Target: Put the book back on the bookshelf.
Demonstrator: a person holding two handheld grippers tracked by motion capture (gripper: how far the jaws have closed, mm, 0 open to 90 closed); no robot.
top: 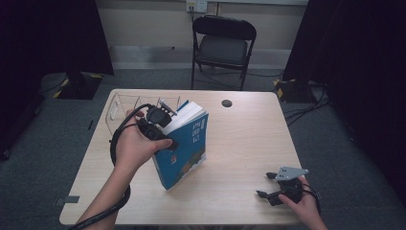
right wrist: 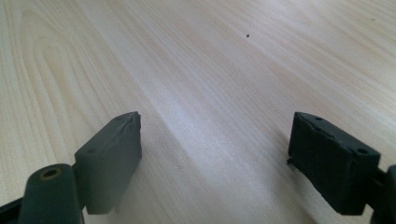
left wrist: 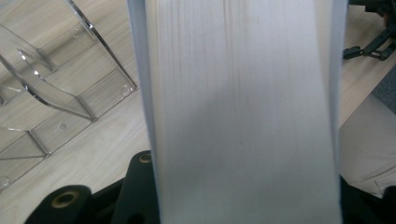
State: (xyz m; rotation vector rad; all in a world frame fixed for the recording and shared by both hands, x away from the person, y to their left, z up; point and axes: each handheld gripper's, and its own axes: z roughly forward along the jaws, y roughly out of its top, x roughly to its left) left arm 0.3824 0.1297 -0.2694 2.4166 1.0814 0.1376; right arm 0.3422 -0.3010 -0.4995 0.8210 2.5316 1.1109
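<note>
Mid-table, left gripper [top: 165,125] clamps tilted book [top: 184,153]; right gripper [top: 269,185] apart near front edge.

**Left gripper clamping, right gripper resting wide**

The left gripper [top: 160,125] is reaching over the table [top: 239,139] from its near left corner, the forearm slanting up from the near edge, its jaws pressing on both covers of the blue book [top: 184,148]. The right gripper [top: 273,184] is lying low near the table's near right corner, cupped by the hand, its jaws [right wrist: 210,158] standing wide apart over bare wood.
</note>
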